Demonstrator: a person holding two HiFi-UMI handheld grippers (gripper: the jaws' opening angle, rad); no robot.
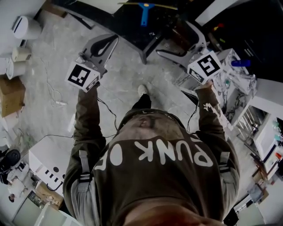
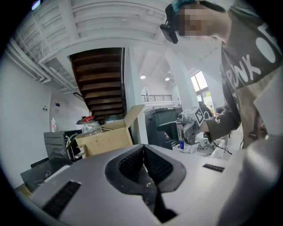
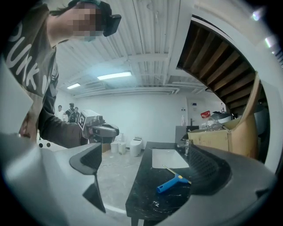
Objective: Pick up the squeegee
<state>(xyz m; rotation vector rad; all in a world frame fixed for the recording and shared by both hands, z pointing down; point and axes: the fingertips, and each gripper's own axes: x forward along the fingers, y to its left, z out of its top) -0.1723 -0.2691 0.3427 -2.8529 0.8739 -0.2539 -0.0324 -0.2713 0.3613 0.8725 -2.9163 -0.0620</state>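
The squeegee [image 3: 173, 181], with a blue handle and a thin yellow blade, lies on a black counter [image 3: 143, 196] in front of a white sink [image 3: 167, 157]. In the head view the squeegee [image 1: 144, 12] sits at the top edge, well beyond both grippers. My right gripper [image 3: 148, 164] is open, jaws wide apart and empty, pointed along the counter with the squeegee still at a distance. My right gripper [image 1: 177, 39] is held up at the right. My left gripper [image 2: 143, 161] is shut on nothing, raised at the left [image 1: 107, 42], facing across the room.
An open cardboard box [image 2: 105, 137] with clutter stands on the counter end. White fixtures [image 3: 132, 144] sit on the concrete floor, with rolls [image 1: 24, 27] at the left. Cables [image 1: 53, 95] trail on the floor. A cluttered table [image 1: 236, 86] is at my right.
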